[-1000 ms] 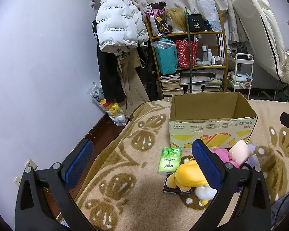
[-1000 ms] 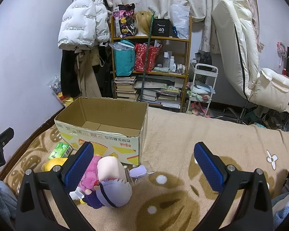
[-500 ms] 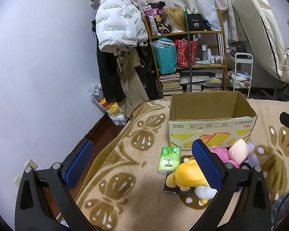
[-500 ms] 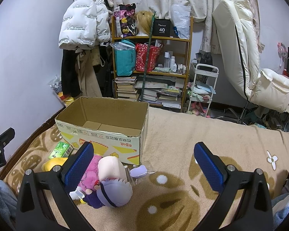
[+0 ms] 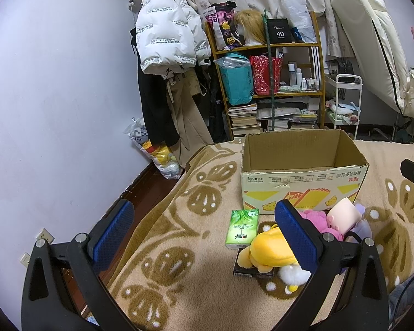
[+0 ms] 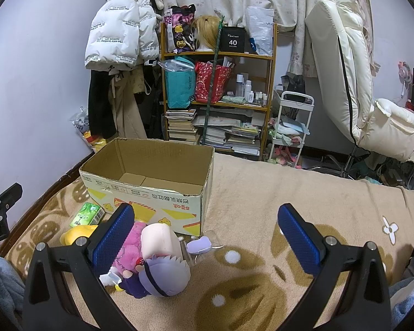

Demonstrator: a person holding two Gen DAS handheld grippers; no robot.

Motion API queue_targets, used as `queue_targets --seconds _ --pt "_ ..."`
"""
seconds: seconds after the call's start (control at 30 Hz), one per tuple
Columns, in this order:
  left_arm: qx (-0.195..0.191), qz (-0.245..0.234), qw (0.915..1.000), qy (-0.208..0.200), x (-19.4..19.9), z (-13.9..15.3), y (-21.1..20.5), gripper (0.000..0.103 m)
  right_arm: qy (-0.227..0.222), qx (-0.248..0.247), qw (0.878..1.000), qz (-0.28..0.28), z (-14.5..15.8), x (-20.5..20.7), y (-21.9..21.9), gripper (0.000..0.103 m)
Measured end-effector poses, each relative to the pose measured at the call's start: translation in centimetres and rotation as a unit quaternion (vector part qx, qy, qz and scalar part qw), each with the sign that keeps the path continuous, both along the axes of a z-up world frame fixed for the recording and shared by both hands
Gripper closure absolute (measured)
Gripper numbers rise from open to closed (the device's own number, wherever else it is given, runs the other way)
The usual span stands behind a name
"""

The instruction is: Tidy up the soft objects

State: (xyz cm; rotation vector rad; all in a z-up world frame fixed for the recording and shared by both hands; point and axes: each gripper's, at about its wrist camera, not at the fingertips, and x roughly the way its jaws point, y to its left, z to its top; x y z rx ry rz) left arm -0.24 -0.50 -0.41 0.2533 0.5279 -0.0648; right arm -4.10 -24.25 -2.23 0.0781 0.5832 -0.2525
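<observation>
An open, empty cardboard box [image 5: 303, 182] [image 6: 151, 193] stands on the patterned blanket. In front of it lies a pile of soft toys: a yellow plush [image 5: 267, 251] [image 6: 74, 233], a pink fluffy plush [image 5: 317, 219] [image 6: 129, 245], a pale pink cushion [image 5: 343, 212] [image 6: 158, 238] and a purple-haired doll [image 6: 162, 278]. A green tissue pack [image 5: 241, 229] [image 6: 87, 215] lies to their left. My left gripper [image 5: 204, 237] is open and empty, hovering left of the pile. My right gripper [image 6: 207, 237] is open and empty, hovering right of the pile.
A dark flat box [image 5: 245, 270] lies under the yellow plush. A small clear packet with a lilac piece [image 6: 200, 245] lies by the box corner. A cluttered shelf [image 6: 218, 96], hanging coats [image 5: 165, 55] and a white chair [image 6: 358, 82] stand beyond the bed.
</observation>
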Motion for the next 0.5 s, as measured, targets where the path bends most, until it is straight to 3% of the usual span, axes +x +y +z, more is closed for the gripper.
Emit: queue_targets --seconds 0.5 --pt "0.002 0.0 1.0 0.0 0.0 -0.02 -0.07 0.002 0.001 0.0 1.0 0.0 -0.01 0.01 0.02 0.0"
